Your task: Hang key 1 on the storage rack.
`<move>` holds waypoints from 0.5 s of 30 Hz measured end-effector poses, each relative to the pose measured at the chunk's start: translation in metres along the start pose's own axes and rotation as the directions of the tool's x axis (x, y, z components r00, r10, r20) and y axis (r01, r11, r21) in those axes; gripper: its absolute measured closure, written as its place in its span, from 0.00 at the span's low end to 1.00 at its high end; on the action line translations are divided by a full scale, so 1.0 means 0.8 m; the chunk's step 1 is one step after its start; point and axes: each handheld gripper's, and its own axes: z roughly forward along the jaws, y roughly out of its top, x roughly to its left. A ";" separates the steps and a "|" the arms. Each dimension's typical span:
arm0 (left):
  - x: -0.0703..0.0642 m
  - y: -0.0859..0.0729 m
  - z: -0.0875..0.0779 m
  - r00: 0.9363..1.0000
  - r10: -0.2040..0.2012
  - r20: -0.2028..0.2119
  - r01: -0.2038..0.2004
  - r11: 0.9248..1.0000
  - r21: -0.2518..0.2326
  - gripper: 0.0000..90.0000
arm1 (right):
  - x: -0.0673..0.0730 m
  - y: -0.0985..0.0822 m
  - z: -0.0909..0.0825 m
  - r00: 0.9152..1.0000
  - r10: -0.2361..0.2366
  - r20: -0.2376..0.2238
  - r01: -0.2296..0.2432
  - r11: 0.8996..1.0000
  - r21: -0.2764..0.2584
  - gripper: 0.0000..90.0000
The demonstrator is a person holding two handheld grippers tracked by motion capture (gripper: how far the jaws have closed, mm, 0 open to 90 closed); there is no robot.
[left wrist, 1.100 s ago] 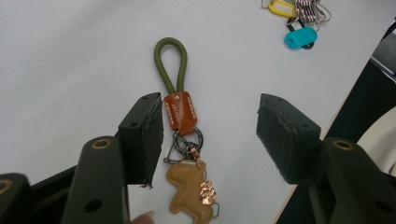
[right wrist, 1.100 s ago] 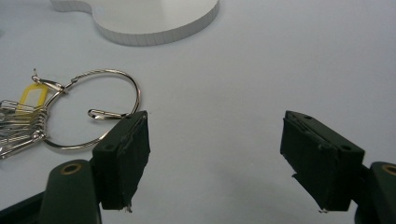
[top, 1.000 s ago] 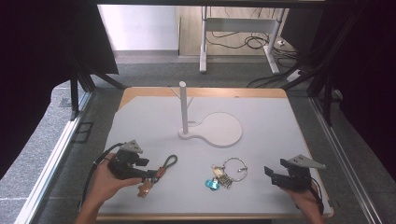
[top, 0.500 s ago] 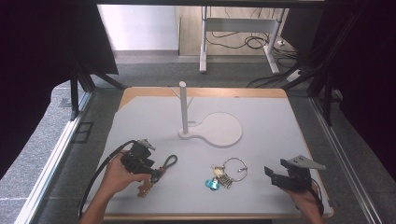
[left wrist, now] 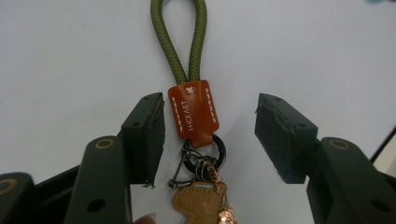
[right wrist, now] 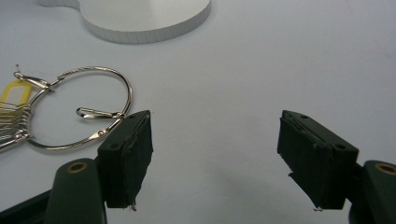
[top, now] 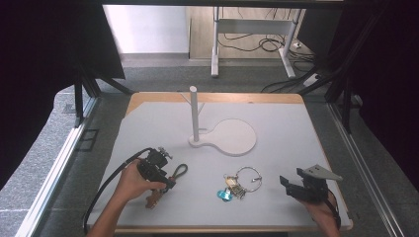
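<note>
Straddling the brown leather tab point(left wrist: 193, 113) of the green-cord keychain point(left wrist: 182, 42), the left tool point(left wrist: 210, 135) stands with its jaws apart, one on each side of the tab and neither touching it. The keychain lies flat on the white worktop point(top: 276, 128), near the person's left hand point(top: 131, 181), with its cord loop pointing away from the tool and its dark ring and tan charm toward the tool body. No grasp is made yet; closing on the tab is judged to be the step in hand. The right tool point(right wrist: 215, 149) hovers low over bare worktop with its jaws apart and nothing between them, just beside the silver key ring point(right wrist: 81, 109) with its keys. Farther out, the white stand point(top: 225, 136) with its upright post point(top: 194, 113) carries nothing. Judged from this layout, lifting and hanging both items remain to be done.
</note>
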 end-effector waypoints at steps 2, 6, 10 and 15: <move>0.000 0.003 0.008 1.000 -0.006 -0.017 0.006 1.000 0.022 0.49 | 0.001 0.000 0.001 1.000 -0.003 0.012 0.003 1.000 -0.001 0.30; 0.001 0.008 0.020 1.000 -0.015 -0.027 0.016 0.999 0.040 0.52 | 0.001 -0.002 0.003 1.000 -0.006 0.018 0.006 1.000 0.001 0.30; -0.001 0.009 0.023 0.998 -0.006 -0.056 0.009 0.999 0.052 0.58 | 0.001 -0.001 0.001 0.999 -0.005 0.036 0.005 1.000 -0.012 0.31; -0.005 0.007 0.023 0.996 -0.004 -0.094 0.008 0.999 0.044 0.64 | 0.000 0.000 -0.001 0.999 0.001 0.045 0.000 1.000 -0.023 0.31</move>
